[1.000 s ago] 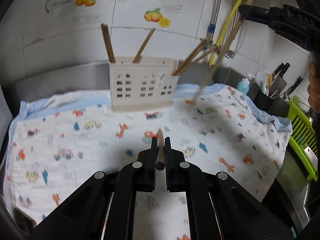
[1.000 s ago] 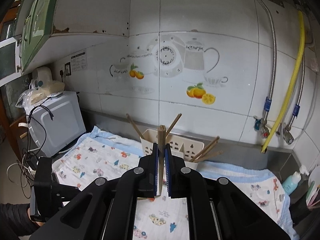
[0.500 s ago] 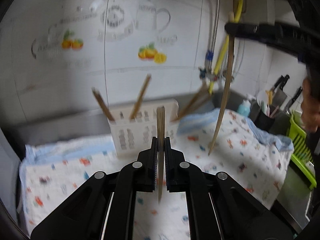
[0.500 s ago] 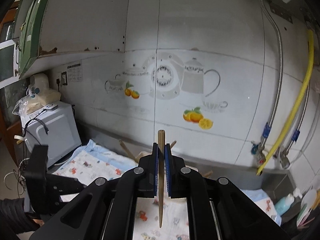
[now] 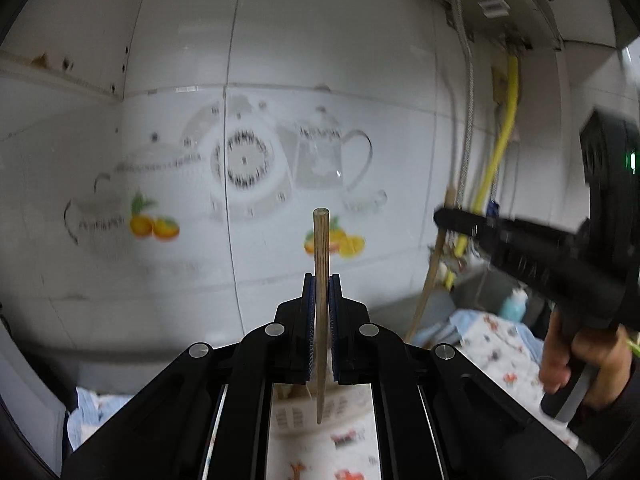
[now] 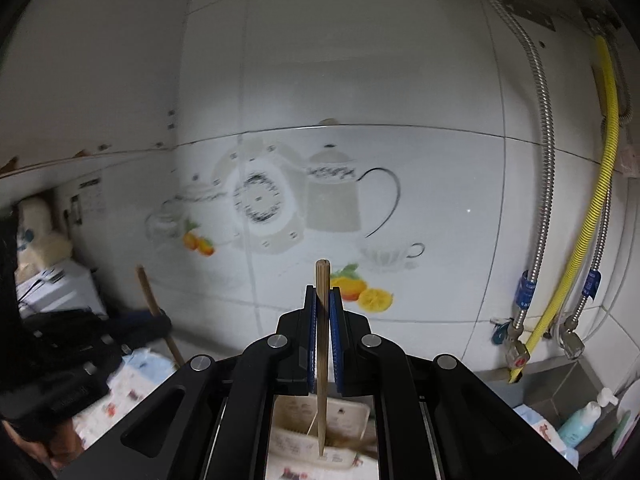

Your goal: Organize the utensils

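Gripping: left gripper [image 5: 320, 292] clamps a round wooden chopstick [image 5: 321, 280] upright
Right gripper [image 6: 322, 304]: clamps a second wooden chopstick [image 6: 322, 320]
Cream slotted plastic holder [image 6: 320, 432]: mostly hidden, blurred

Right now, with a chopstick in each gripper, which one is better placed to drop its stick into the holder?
Right, probably. The right gripper has its chopstick tip over the holder opening; the left gripper's stick tip lies against the holder's front.

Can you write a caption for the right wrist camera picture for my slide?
Right gripper pinches an upright wooden chopstick above the cream utensil holder, facing the teapot-painted wall tiles.
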The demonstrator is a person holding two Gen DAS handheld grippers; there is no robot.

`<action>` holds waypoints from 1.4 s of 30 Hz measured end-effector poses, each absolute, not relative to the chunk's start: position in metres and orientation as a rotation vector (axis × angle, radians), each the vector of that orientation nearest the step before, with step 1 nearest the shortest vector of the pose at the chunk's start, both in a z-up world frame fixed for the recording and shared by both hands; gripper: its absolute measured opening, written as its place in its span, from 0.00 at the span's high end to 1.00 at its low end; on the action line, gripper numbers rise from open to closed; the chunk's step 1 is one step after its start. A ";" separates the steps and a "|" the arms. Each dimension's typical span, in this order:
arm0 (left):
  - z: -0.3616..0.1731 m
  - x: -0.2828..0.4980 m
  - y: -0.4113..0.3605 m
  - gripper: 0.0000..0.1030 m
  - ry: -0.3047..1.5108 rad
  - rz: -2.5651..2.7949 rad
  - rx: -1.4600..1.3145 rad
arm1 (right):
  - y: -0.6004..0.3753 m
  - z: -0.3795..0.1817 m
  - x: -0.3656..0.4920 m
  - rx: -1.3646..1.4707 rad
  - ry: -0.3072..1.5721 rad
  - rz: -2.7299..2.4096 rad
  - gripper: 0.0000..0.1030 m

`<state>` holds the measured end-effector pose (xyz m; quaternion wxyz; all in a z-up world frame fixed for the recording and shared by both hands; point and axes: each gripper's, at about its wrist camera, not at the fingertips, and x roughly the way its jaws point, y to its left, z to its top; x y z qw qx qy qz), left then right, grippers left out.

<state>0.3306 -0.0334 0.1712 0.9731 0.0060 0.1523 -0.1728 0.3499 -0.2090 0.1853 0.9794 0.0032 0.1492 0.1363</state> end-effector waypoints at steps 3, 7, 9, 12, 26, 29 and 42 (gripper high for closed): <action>0.177 0.346 -0.035 0.95 0.280 -0.325 0.022 | -0.210 0.180 0.366 0.009 0.303 0.257 0.94; 0.177 0.365 -0.034 0.95 0.267 -0.313 0.010 | -0.208 0.167 0.381 0.014 0.317 0.249 0.94; 0.174 0.373 -0.033 0.95 0.265 -0.307 0.005 | -0.206 0.160 0.388 0.013 0.323 0.249 0.94; 0.167 0.382 -0.034 0.95 0.272 -0.300 0.009 | -0.204 0.150 0.394 0.015 0.337 0.251 0.94; 0.118 0.409 -0.027 0.94 0.390 -0.275 0.000 | -0.195 0.114 0.404 -0.006 0.416 0.262 0.93; 0.114 0.410 -0.024 0.94 0.405 -0.275 -0.006 | -0.196 0.111 0.404 -0.002 0.429 0.260 0.93; 0.115 0.396 -0.020 0.78 0.410 -0.255 -0.006 | -0.206 0.116 0.383 -0.007 0.406 0.220 0.50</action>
